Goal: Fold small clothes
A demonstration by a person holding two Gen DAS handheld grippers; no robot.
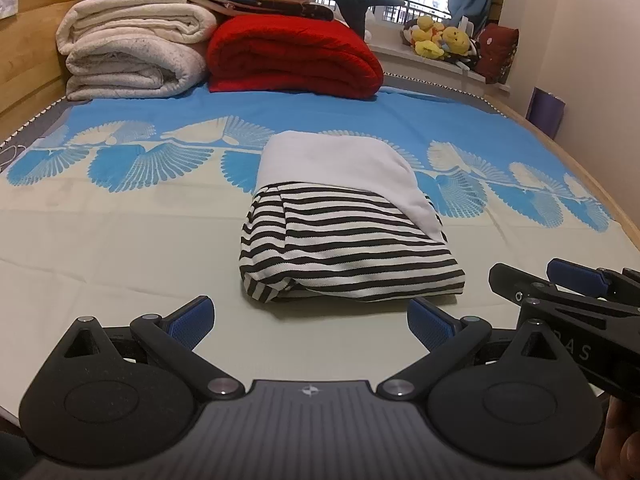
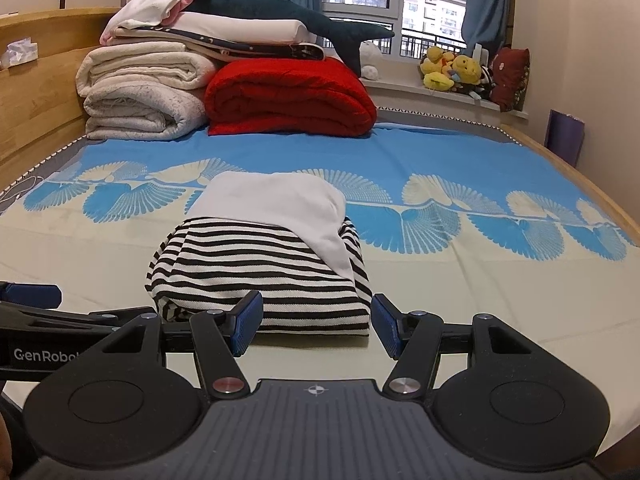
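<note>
A folded black-and-white striped garment (image 1: pixel 344 256) (image 2: pixel 264 276) lies on the bed, with a folded white cloth (image 1: pixel 340 164) (image 2: pixel 276 204) lying over its far half. My left gripper (image 1: pixel 310 324) is open just short of the bundle's near edge, nothing between its blue pads. My right gripper (image 2: pixel 316 326) is also open in front of the bundle's near right corner, its pads empty. In the left wrist view the right gripper (image 1: pixel 560 284) shows at the right edge.
The bed sheet (image 1: pixel 120 240) is cream near me and blue farther off. Folded white blankets (image 1: pixel 128 52), a red blanket (image 1: pixel 292 56) and a plush shark (image 2: pixel 280 12) are stacked at the head. Plush toys (image 2: pixel 452 68) sit on the windowsill. A wooden headboard (image 2: pixel 36 92) runs along the left.
</note>
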